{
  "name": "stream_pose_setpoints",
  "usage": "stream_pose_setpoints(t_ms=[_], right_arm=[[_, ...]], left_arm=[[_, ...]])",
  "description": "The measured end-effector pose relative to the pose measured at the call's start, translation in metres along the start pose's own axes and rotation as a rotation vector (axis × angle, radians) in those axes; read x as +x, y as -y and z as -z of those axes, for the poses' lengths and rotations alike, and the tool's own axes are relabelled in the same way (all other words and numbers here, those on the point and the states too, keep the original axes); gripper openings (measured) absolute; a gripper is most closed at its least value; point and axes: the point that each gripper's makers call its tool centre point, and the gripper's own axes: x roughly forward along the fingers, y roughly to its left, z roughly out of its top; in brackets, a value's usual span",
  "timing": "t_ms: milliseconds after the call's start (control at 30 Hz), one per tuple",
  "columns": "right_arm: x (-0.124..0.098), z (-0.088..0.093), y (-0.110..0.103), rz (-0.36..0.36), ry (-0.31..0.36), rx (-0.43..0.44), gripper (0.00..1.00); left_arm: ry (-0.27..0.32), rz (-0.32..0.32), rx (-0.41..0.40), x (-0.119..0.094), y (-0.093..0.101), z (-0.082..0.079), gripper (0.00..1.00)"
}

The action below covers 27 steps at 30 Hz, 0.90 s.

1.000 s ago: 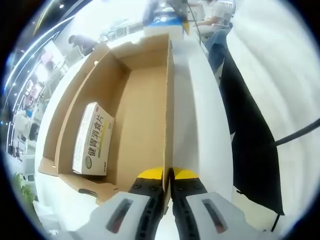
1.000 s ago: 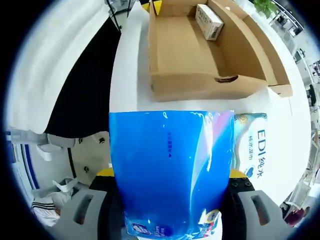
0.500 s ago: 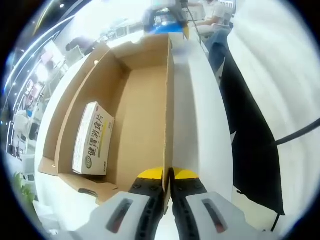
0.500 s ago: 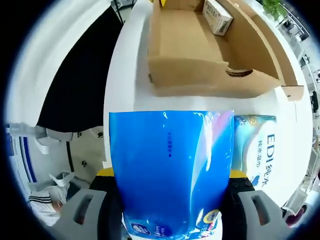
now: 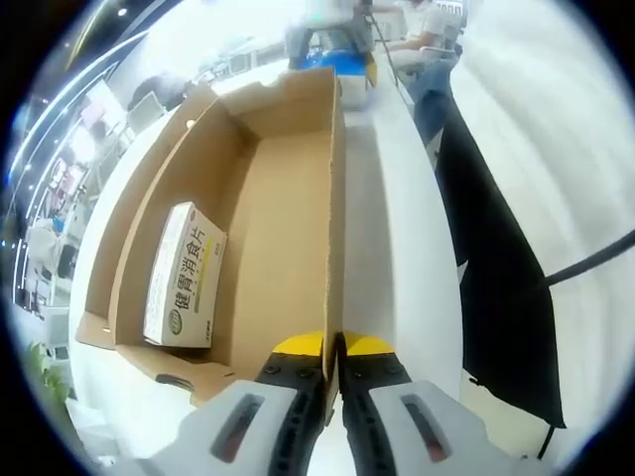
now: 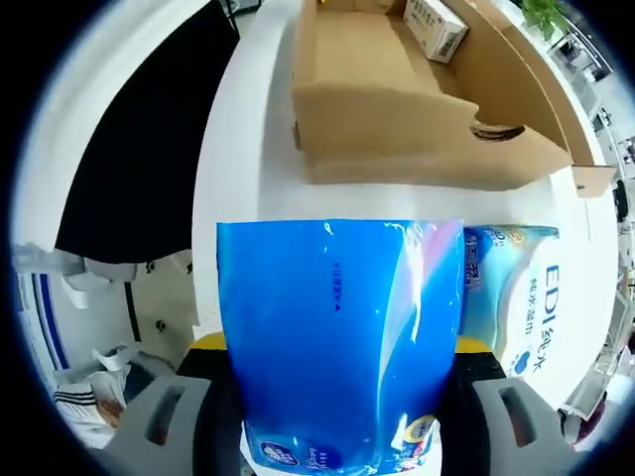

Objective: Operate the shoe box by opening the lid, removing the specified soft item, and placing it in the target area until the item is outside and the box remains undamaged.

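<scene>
Left gripper view. The left claw (image 5: 333,369) is at 6 o'clock, its jaws pressed together on the right wall of the open cardboard box (image 5: 288,238), exactly as 1.0 s ago; the framing has not shifted. The box runs from 6 toward 12 o'clock on the white table (image 5: 392,228). A small white carton (image 5: 185,276) with green print lies flat on the box floor at 9 o'clock, against the left wall. A black cloth (image 5: 491,288) hangs off the table edge at 3 o'clock. At 12 o'clock, past the far end of the box, a blurred blue object shows more than before.

Right gripper view. The right claw (image 6: 337,397) at 6 o'clock grips a blue soft pack (image 6: 337,337), which is outside the box and covers the view's centre. The box (image 6: 397,129) lies at 12 o'clock, farther up the view than 1.0 s ago because the camera has moved. The carton (image 6: 437,25) sits inside at 1 o'clock. A second pack (image 6: 516,297), marked EDI, lies on the table (image 6: 238,169) at 3 o'clock, showing more of itself than earlier.
</scene>
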Motion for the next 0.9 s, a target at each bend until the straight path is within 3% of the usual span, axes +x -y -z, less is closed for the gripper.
stream_pose_setpoints(t_ms=[300, 700, 733, 800, 900], right_arm=[[0.005, 0.0, 0.007, 0.096, -0.004, -0.029, 0.81], [0.0, -0.002, 0.007, 0.139, -0.021, -0.043, 0.81], [0.0, -0.002, 0.007, 0.141, -0.024, -0.046, 0.77], [-0.004, -0.001, 0.016, 0.196, -0.041, -0.082, 0.76], [-0.004, 0.0, 0.008, 0.165, -0.033, -0.042, 0.74]], left_arm=[[0.0, 0.003, 0.001, 0.0, 0.0, 0.0, 0.03], [0.002, -0.005, 0.0, 0.0, 0.0, 0.0, 0.03], [0.003, -0.005, 0.0, 0.0, 0.0, 0.0, 0.03], [0.002, -0.004, 0.002, 0.0, 0.0, 0.0, 0.03], [0.003, -0.004, 0.003, 0.0, -0.001, 0.0, 0.03]])
